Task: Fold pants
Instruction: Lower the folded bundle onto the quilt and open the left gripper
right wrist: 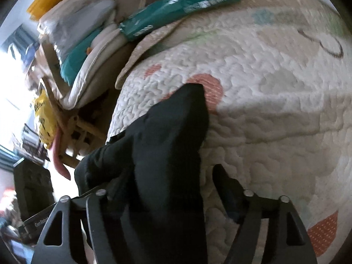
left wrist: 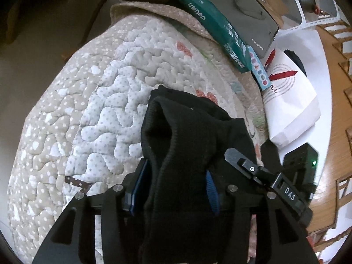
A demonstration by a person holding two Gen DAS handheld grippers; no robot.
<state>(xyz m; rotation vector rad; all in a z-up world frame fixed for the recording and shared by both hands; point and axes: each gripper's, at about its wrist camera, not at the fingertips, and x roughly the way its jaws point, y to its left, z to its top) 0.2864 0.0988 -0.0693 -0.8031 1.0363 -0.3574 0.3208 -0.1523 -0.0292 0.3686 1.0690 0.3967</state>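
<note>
Item: black pants (left wrist: 187,145), bunched between the jaws of my left claw (left wrist: 173,189) and draped ahead of it onto the quilt (left wrist: 92,101); a second fold (right wrist: 167,145) lies between the jaws of my right claw (right wrist: 176,189). Condition: left claw partly open with cloth between its blue pads (left wrist: 212,191), not visibly pinched; right claw wide open, its right finger (right wrist: 226,187) clear of the cloth. Risk, as I judge it: released on this puffy quilt, the thick bunch may spring open or slump crooked.

Matt, seemingly fleecy pants (left wrist: 187,154); quilted cloth (left wrist: 99,110)
</note>
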